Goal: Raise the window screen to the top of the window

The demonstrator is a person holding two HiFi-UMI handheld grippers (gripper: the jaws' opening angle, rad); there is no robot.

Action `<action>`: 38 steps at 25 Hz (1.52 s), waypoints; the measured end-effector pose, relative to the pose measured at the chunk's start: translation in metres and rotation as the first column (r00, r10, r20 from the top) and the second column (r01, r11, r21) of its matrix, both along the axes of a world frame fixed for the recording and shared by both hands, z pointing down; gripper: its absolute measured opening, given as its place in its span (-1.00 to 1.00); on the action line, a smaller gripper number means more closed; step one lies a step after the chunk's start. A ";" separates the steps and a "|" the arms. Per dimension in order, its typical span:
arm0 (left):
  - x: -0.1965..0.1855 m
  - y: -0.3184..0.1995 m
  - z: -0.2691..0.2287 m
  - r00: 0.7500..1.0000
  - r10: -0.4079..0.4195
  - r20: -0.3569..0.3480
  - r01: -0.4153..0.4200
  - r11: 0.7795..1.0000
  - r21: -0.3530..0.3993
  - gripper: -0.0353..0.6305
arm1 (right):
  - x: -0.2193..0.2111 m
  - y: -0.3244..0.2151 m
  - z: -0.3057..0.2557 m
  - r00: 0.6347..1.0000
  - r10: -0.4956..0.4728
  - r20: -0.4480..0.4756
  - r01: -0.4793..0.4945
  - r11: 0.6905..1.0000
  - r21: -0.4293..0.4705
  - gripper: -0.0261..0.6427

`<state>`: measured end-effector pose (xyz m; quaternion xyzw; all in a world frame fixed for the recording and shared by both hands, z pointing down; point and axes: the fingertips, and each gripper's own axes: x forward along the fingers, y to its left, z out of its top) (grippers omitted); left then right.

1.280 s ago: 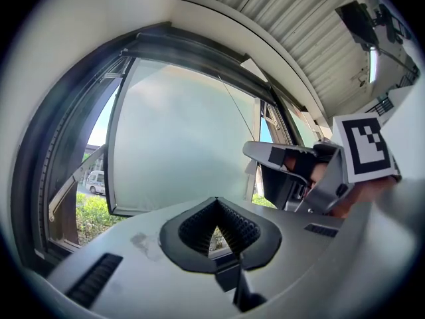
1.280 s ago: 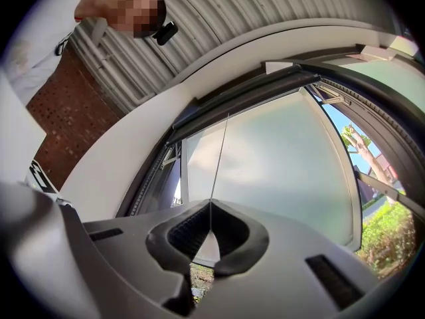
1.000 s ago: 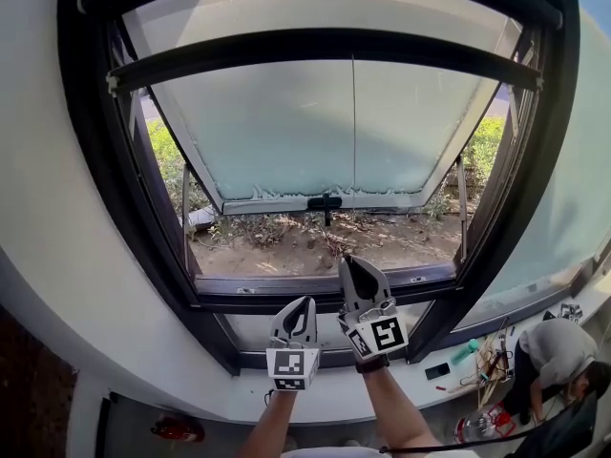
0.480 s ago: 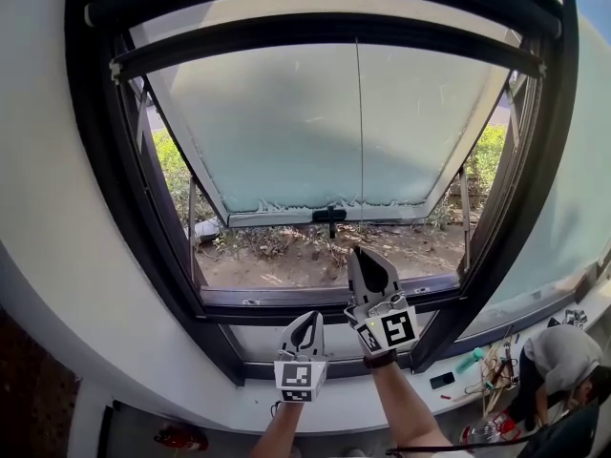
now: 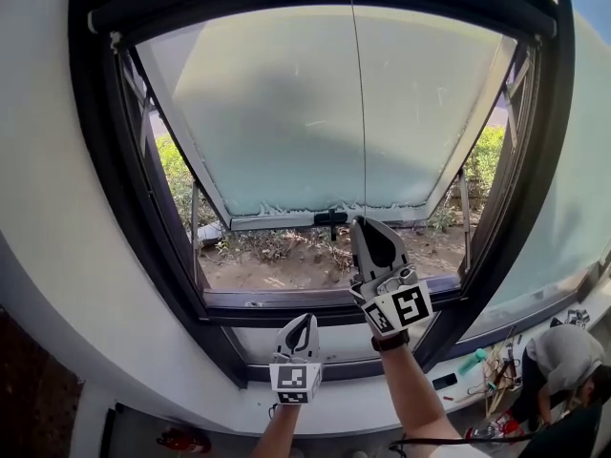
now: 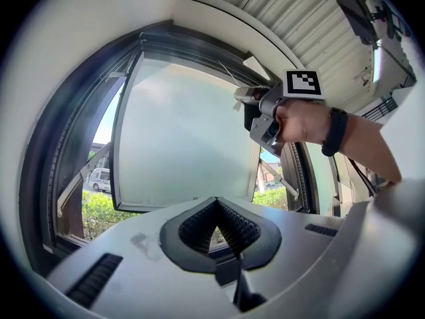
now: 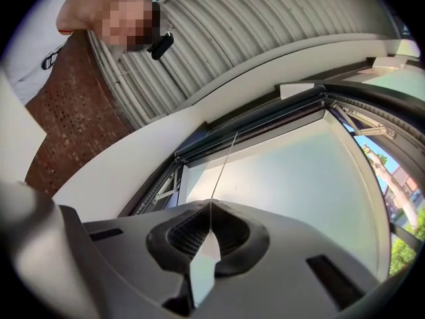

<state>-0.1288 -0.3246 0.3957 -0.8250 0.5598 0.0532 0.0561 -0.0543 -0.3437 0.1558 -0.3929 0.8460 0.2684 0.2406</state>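
High up, the dark bottom bar of the window screen (image 5: 239, 6) lies just beneath the head of the black window frame (image 5: 105, 208), spanning almost its full width. The glazed opening below it is uncovered, and no mesh can be made out under the bar. A thin pull cord (image 5: 359, 113) drops straight from the middle of the bar to the right hand-held gripper (image 5: 370, 232). That gripper is raised in front of the opening and tilted upward, with its jaws pressed together on the cord. In the right gripper view the cord runs taut from the closed tips up to the bar. The left hand-held gripper (image 5: 302, 322) sits lower, in front of the inner sill (image 5: 191, 389) and to the left of the right forearm. Its jaws are closed tip to tip with nothing between them. Beyond the frame, a frosted sash (image 5: 267, 122) is swung outward from its top edge, with a black handle (image 5: 330, 219) at the middle of its lower rail. Under the sash, dry soil with scrubby plants (image 5: 286, 256) and a green hedge (image 5: 177, 175) show outside. A black band (image 5: 389, 342) circles the right wrist. At the lower right, a person in a grey top (image 5: 563, 351) bends over near some small items on the floor.
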 end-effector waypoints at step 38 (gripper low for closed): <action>-0.003 0.002 0.075 0.999 0.001 0.034 0.004 0.990 -0.140 -0.89 | 0.048 0.003 0.307 0.961 0.198 -0.193 -0.277 0.710 -0.648 -0.90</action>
